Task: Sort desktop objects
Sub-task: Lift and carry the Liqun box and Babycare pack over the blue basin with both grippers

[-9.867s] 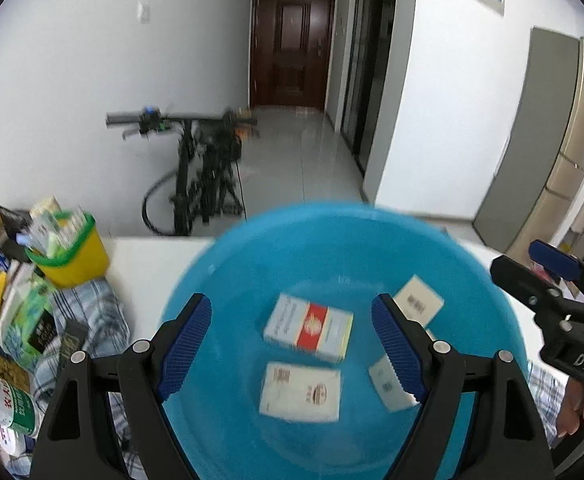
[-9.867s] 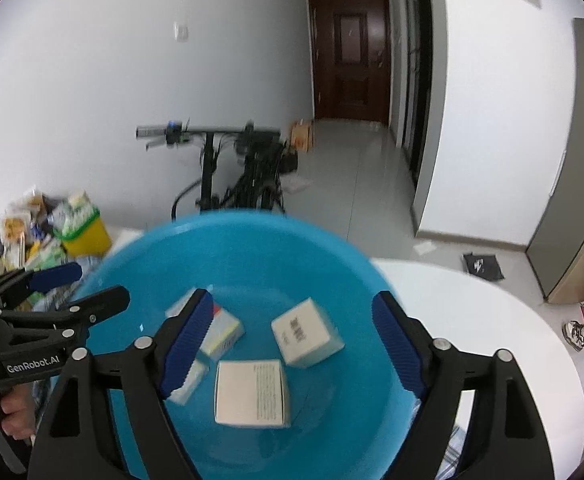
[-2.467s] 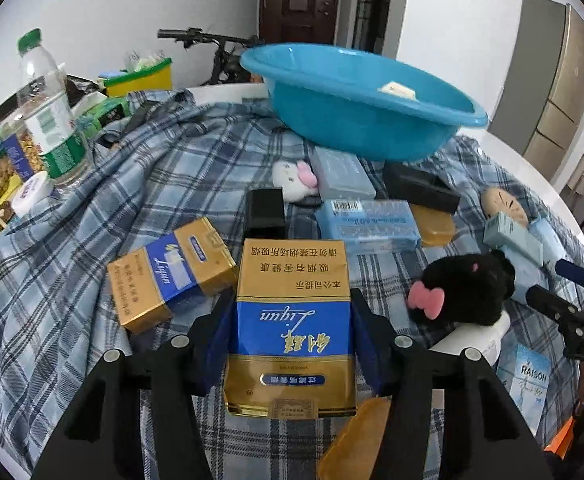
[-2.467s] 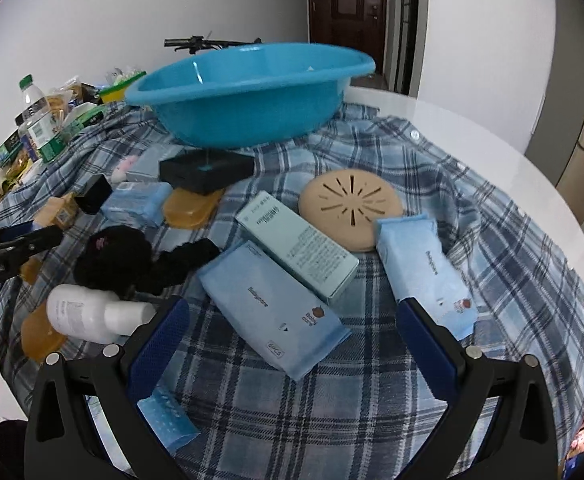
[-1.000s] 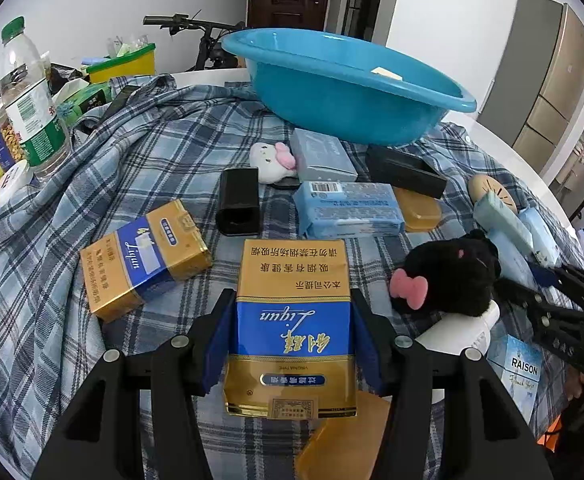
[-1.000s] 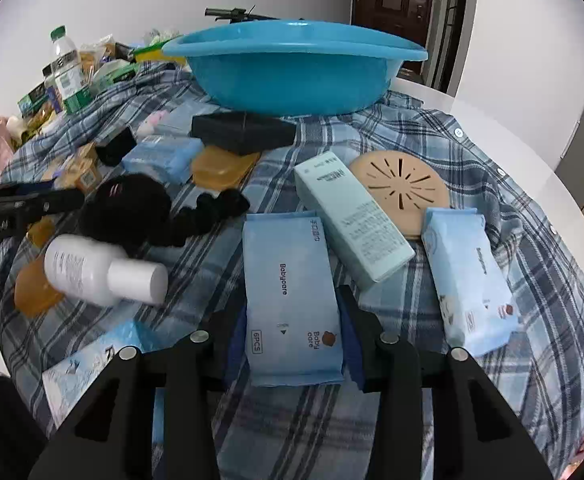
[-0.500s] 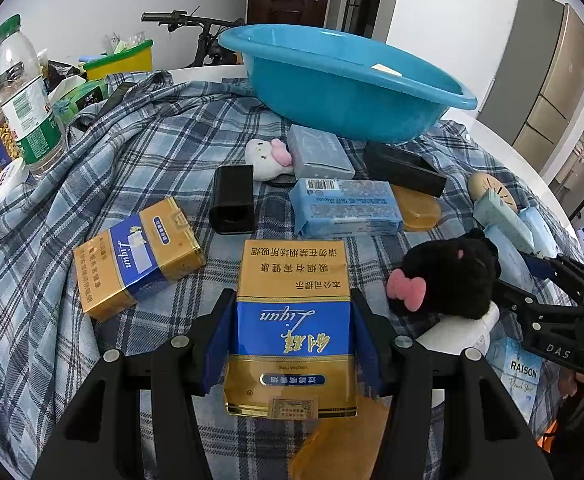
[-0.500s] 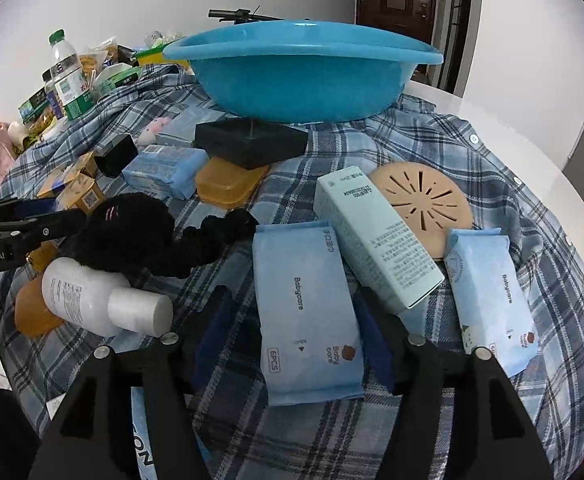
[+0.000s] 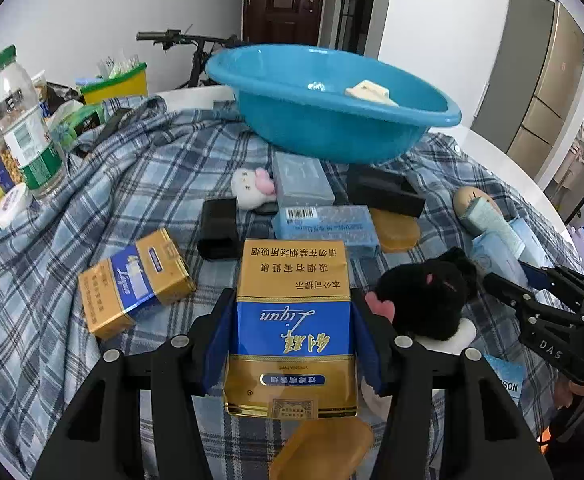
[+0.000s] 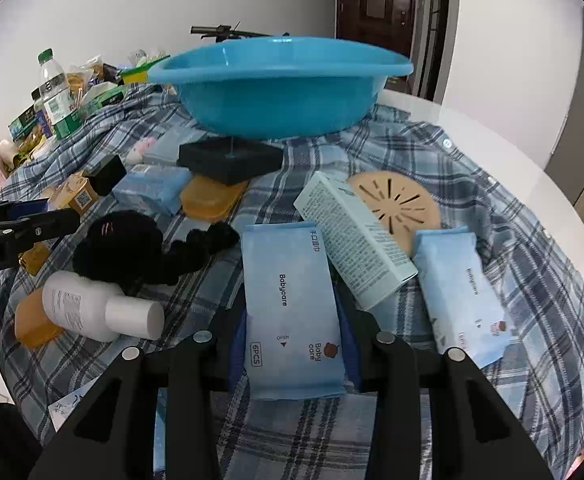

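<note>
Gold-and-blue rectangular cigarette pack (image 9: 292, 320) clamped between the blue pads of the left gripper (image 9: 292, 332), raised a little over the blue-and-white plaid cloth (image 9: 131, 184), nearer the camera than the round blue plastic basin (image 9: 332, 120). Pale blue soft pack of Babycare wipes (image 10: 289, 312) pinched by the right gripper (image 10: 292, 344), whose jaws have just been closing, pads now pressed on both long sides of the pack, well in front of the basin. Just right of that pack, touching it, a mint-white long carton (image 10: 356, 240), and beyond the carton, nearer the basin, a tan round slotted disc (image 10: 404, 204). Second pale blue wipes pack (image 10: 456, 292) right of the carton, farther from the basin than the disc. Black rectangular box (image 10: 231, 158) right at the foot of the basin, an amber translucent soap-like block (image 10: 211, 198) just in front of it. Black fuzzy plush toy (image 10: 131, 248) left of the wipes, well in front of the basin, resting against a white plastic bottle (image 10: 95, 312) lying on its side. Second gold-and-blue cigarette pack (image 9: 135, 280) flat on the cloth, left of the held one, well in front of the basin. Small white item (image 9: 368, 90) inside the basin.
</note>
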`<state>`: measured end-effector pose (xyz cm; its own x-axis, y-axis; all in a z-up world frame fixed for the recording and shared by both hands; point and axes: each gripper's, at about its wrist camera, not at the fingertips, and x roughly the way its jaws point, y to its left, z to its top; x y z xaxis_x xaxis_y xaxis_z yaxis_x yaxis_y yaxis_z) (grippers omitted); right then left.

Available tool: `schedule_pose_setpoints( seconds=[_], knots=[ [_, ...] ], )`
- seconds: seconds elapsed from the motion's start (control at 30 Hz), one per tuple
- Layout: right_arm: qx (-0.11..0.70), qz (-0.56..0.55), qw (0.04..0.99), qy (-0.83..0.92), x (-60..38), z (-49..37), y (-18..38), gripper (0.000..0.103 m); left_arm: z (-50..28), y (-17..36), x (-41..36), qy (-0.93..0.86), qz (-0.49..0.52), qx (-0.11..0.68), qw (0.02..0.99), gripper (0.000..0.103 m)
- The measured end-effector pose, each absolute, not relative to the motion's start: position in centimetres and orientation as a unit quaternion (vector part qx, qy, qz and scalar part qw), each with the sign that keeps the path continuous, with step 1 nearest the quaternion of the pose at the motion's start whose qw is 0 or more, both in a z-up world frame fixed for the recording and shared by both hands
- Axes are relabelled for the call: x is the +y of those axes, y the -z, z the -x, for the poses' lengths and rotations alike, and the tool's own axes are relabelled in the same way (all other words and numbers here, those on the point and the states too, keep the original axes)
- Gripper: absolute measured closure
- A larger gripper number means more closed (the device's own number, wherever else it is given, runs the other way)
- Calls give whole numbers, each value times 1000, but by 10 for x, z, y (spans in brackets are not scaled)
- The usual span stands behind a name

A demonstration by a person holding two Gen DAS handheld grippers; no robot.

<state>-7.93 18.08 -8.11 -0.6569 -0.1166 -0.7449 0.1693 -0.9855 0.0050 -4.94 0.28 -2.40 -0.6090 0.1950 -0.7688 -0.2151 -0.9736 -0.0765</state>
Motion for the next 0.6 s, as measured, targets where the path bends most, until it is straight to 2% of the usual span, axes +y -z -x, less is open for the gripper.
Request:
schedule_pose_setpoints(
  seconds=[0.33,0.6],
  knots=[
    [15,-326,49,944,192,67,39,65,40,-13,-1,-930,348,6,113,46],
    [5,-225,41,973,196,47,-11,65,15,-70,-1,-973,205,47,89,46]
  ],
)
